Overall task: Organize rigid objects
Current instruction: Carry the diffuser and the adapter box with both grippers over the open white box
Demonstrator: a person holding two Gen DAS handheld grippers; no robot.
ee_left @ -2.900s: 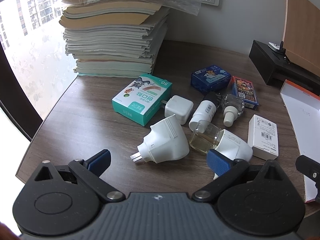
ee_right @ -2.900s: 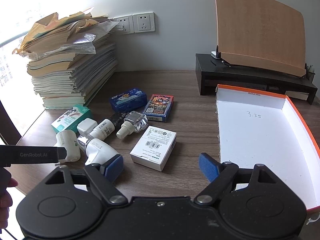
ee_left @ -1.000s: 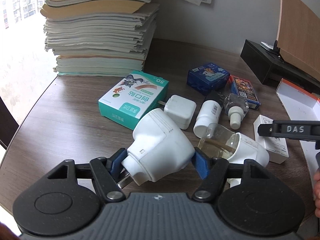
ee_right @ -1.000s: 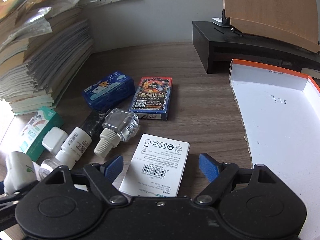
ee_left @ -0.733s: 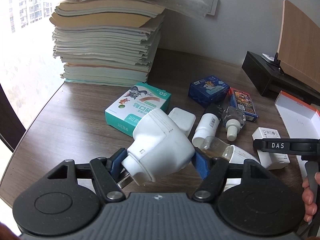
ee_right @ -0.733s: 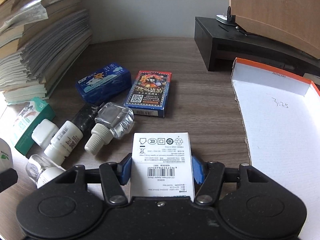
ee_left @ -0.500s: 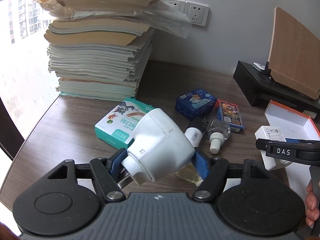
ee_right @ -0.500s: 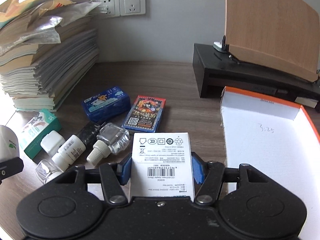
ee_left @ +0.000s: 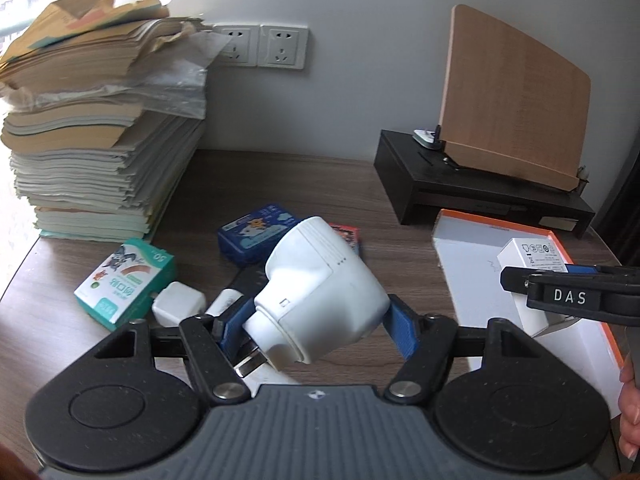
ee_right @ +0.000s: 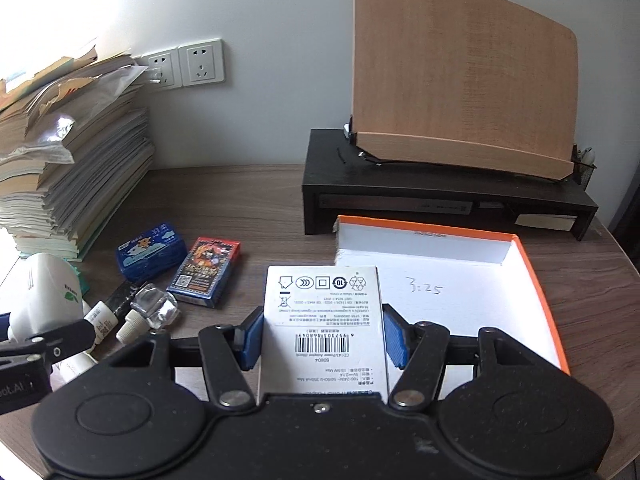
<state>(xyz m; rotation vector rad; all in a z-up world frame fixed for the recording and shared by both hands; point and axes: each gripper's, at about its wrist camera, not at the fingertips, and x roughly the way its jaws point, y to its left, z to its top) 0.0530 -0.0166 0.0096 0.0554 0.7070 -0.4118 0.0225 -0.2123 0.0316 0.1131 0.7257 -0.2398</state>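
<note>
Two grips are loaded at once. The left gripper (ee_left: 320,322) is clamped on a white rounded plastic plug-in heater unit (ee_left: 320,292), lifted off the dark wood-grain desk (ee_left: 300,184); the right gripper (ee_right: 322,338) is clamped on a flat white cardboard adapter box w/ a barcode label (ee_right: 324,320), held just over the near-left corner of the shallow white tray w/ orange rim (ee_right: 536,280).

Judged step: carry both to the tray & set them down. To do it well: lower the box flat, well inside the rim, towards a corner so there's room for the rest; open only once it rests on the tray floor. The heater is rounded & pinched on curved sides, so it may twist. Keep it level, bring it in beside the box, not on top.

Views differ. The left wrist view shows the heater's metal prongs (ee_left: 246,362) pointing back at the camera, plus a teal cardboard box (ee_left: 124,280) & small white square charger (ee_left: 178,308) near the desk's left edge. The right wrist view shows the tray's full floor w/ "3:25" written on it, a clear glass refill bottle (ee_right: 154,308), blue tin (ee_right: 150,250) & red-blue card pack (ee_right: 204,274), left of the tray.
</note>
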